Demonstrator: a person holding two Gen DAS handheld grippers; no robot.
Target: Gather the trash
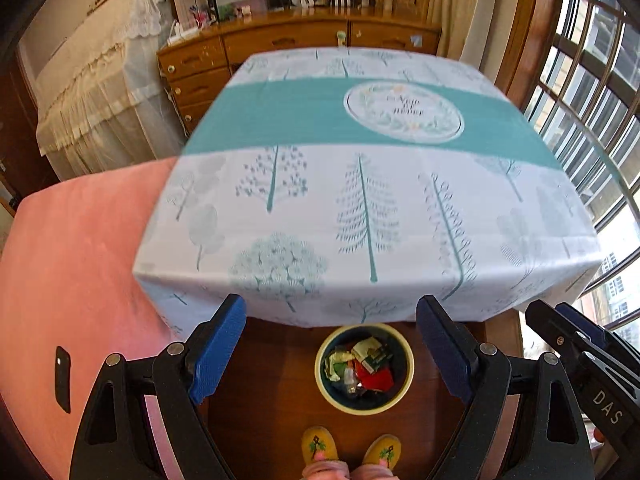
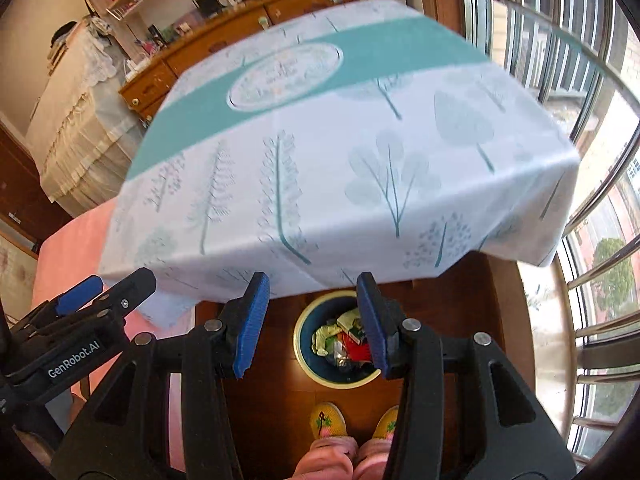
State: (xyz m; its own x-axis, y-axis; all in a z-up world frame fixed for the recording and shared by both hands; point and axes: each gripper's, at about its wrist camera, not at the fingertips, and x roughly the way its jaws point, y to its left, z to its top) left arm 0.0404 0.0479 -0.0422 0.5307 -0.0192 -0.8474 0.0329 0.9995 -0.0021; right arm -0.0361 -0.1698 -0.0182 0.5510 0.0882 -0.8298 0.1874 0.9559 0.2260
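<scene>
On the dark wooden floor, just past the table's near edge, sits a round bin with a pale yellow rim and dark blue inside point(image 1: 365, 368), holding crumpled wrappers in green, red and white point(image 1: 362, 366). Left gripper point(image 1: 332, 346) hangs above it, blue-padded jaws spread wide, nothing between them. Right gripper point(image 2: 312, 318) likewise spread, narrower gap, empty. Table under white cloth printed with teal trees and a teal band point(image 1: 360, 200), its top bare. Yellow embroidered slippers point(image 1: 320, 446) beside the bin, nearer the camera. Pink bedding point(image 1: 72, 264) at left
</scene>
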